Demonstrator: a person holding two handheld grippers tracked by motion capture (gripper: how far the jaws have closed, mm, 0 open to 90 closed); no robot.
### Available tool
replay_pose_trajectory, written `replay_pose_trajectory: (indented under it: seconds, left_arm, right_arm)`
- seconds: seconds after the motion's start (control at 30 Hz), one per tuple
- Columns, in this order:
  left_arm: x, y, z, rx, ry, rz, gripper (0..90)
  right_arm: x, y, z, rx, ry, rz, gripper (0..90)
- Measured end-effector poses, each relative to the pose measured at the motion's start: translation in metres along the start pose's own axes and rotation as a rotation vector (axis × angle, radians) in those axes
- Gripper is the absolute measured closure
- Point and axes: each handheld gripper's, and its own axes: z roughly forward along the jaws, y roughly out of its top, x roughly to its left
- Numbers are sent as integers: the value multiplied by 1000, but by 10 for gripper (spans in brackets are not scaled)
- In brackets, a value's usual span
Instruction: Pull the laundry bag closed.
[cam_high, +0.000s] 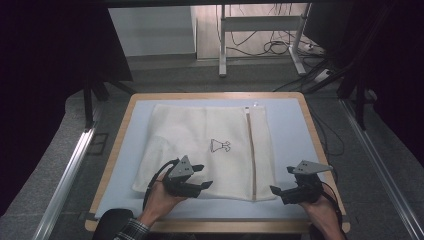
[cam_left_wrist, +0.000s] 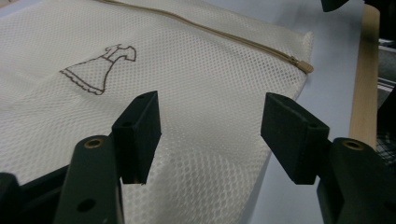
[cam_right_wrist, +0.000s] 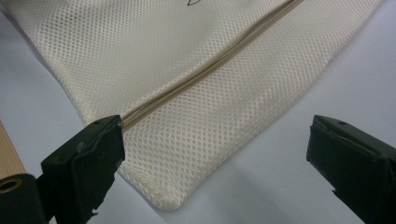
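— Where is the mesh bag (cam_high: 205, 150) lying now?

— It lies flat on the light blue mat (cam_high: 290, 120) of the desk (cam_high: 125, 125), about in the middle. Its zipper (cam_high: 251, 155) runs from the far edge to the near edge, close to the right side of the bag. A small drawing of a dress (cam_high: 220, 146) is printed near the centre.

— And the left tongs (cam_high: 200, 176)?

— They hover over the near left part of the bag. In the left gripper view the two jaws stand apart above the mesh, and nothing is pressed between them, so they are released.

— What about the right tongs (cam_high: 282, 181)?

— They are at the near right corner of the bag (cam_right_wrist: 173, 200), just beside it. In the right gripper view the jaws are wide apart, one on each side of the corner where the zipper ends. They are released too, and they grasp nothing.
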Motion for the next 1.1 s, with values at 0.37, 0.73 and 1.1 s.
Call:
replay_pose_trajectory:
  seconds: [0.37,0.73,1.1]
  left_arm:
    - [-3,8,12,-4,-26,15,490]
    - [-11,16,26,20,-40,70,570]
    - [-14,24,40,15,-89,79,695]
  right_arm:
    - [1,0,1,0,2,-2,47]
    - [3,1,2,0,9,-8,50]
    - [3,1,3,-3,5,-9,46]
